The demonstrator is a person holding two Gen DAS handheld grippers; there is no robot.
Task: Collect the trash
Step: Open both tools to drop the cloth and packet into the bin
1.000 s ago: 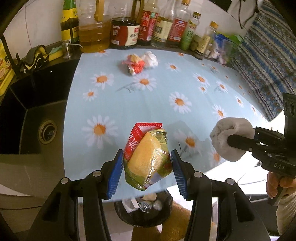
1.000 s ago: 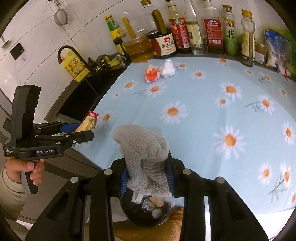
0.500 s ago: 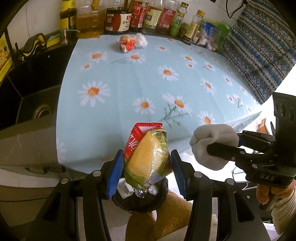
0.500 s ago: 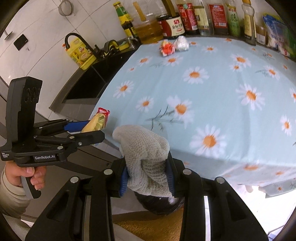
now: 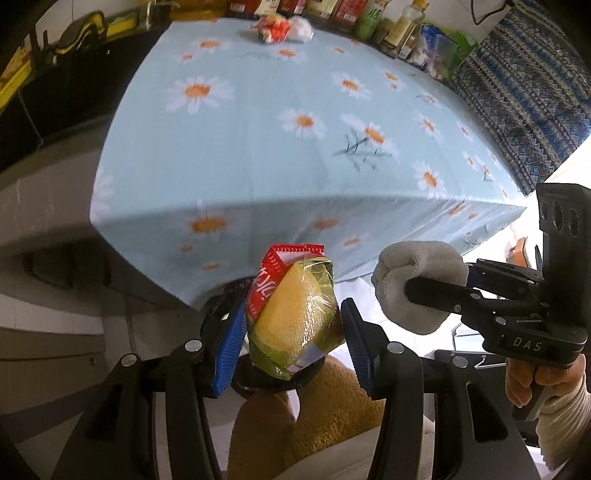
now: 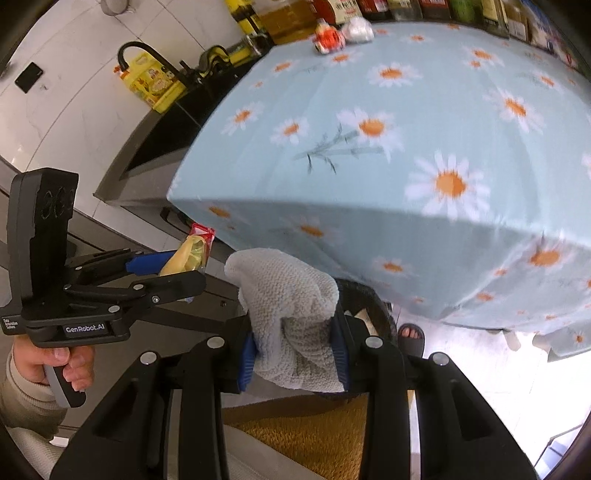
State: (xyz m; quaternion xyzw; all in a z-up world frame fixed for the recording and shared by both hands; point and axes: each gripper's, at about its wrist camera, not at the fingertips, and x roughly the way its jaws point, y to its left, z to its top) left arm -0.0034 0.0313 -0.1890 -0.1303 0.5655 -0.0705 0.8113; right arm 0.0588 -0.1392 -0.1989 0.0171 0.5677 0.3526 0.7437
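My left gripper [image 5: 293, 332] is shut on a snack wrapper [image 5: 295, 317], red, green and yellow, held in front of the table's edge above a black trash bin [image 5: 229, 295] on the floor. My right gripper [image 6: 295, 347] is shut on a crumpled grey cloth wad [image 6: 288, 306], which also shows in the left wrist view [image 5: 417, 280]. The bin [image 6: 369, 306] lies just behind the cloth. The left gripper [image 6: 177, 266] with the wrapper [image 6: 192, 251] is to the left of the cloth. More crumpled trash [image 5: 280, 27] lies at the table's far end [image 6: 340, 35].
The table [image 5: 280, 155] has a light blue daisy cloth hanging over its front edge. Bottles [image 5: 332, 7] line the back wall. A dark sink and counter [image 6: 177, 110] stand left. A patterned blue fabric [image 5: 524, 92] is right. A sandalled foot [image 6: 410, 336] stands by the bin.
Both grippers have pulled back and down from the table top past its front edge, still holding their items. The bin is now close behind the held items.
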